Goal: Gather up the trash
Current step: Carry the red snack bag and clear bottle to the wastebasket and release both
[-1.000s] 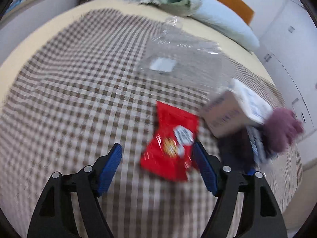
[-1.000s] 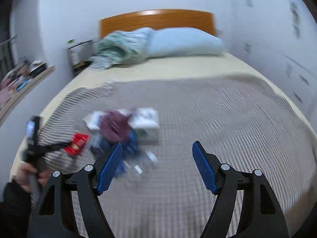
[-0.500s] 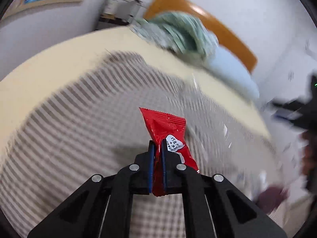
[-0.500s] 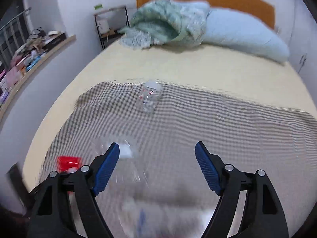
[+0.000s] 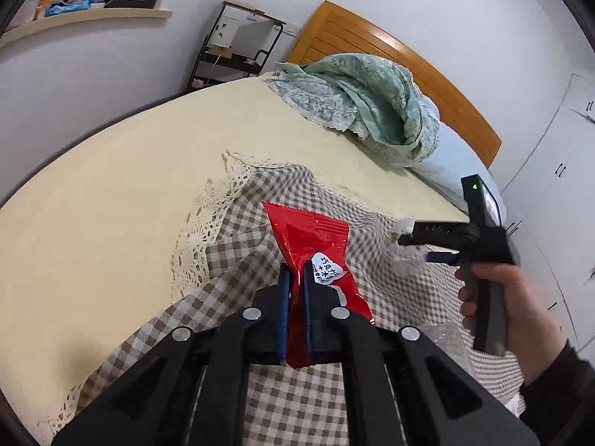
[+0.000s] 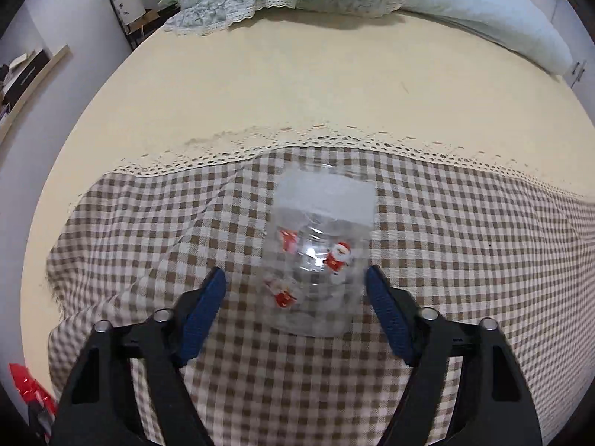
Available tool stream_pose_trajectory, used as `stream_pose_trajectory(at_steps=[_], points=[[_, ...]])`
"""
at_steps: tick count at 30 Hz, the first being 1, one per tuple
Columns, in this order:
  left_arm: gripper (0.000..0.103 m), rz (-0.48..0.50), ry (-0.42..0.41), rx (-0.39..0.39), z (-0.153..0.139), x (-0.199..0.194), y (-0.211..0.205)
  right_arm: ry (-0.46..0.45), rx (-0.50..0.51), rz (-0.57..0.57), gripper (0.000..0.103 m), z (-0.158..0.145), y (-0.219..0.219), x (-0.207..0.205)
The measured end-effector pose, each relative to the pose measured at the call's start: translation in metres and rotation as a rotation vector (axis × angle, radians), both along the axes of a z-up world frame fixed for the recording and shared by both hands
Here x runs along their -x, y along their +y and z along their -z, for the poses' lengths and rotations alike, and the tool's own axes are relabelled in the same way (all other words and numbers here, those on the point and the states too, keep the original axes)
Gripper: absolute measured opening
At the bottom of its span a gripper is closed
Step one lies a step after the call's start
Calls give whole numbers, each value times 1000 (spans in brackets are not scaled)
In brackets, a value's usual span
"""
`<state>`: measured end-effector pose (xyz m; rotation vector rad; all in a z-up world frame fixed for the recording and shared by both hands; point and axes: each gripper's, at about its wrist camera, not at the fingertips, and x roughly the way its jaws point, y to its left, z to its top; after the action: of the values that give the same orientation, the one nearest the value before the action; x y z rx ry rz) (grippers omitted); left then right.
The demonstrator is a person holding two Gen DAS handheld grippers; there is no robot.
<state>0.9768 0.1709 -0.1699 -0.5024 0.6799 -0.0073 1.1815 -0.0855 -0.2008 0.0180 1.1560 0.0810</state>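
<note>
My left gripper (image 5: 294, 282) is shut on a red snack wrapper (image 5: 316, 245) and holds it up above the brown checked cloth (image 5: 238, 238). In the right wrist view a clear plastic jar (image 6: 318, 249) with Santa stickers and a frosted lid lies on the checked cloth (image 6: 465, 260). My right gripper (image 6: 295, 290) hovers over it, a blue pad on either side of the jar's lower half; its jaws are closing and do not press on the jar. The left wrist view shows the right gripper (image 5: 420, 238) held by a hand (image 5: 509, 297) at the jar (image 5: 407, 256).
The cloth with a lace edge (image 6: 297, 145) lies on a cream bed sheet (image 6: 297, 74). A green quilt (image 5: 364, 100) and a pale blue pillow (image 6: 491, 18) sit by the wooden headboard (image 5: 390, 52). A black rack (image 5: 238, 48) stands beside the bed. Clear plastic (image 5: 446, 338) lies near the hand.
The left gripper shut on the red wrapper and lifted it off the cloth. The right gripper swept across the bed and came down over the clear jar, its jaws narrowing.
</note>
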Motion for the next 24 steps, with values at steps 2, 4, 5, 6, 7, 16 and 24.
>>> stream_pose_trajectory(at_steps=[2,4,5,6,7,16,24], points=[[4,11,2,-9,-10,6,-6,-21,-45,11,57,-10,-5,7],[4,11,-9,-27,-24,11,-10,-66,-39,-23,56,-35,-4,26],[4,16,-7,-27,-36,17,-13,-78,-28,-27,56,-48,-7,36],[4,21,-4,-22,-42,23,-15,-84,-28,-31,56,-66,-9,50],[4,27,-1,-18,-54,30,-17,-82,-32,-43,56,-78,-10,59],[4,68,-90,-99,-196,124,-55,-252,57,-169,56,-262,-51,233],[4,178,-226,-179,-304,241,-127,-396,0,-182,56,-361,-132,417]])
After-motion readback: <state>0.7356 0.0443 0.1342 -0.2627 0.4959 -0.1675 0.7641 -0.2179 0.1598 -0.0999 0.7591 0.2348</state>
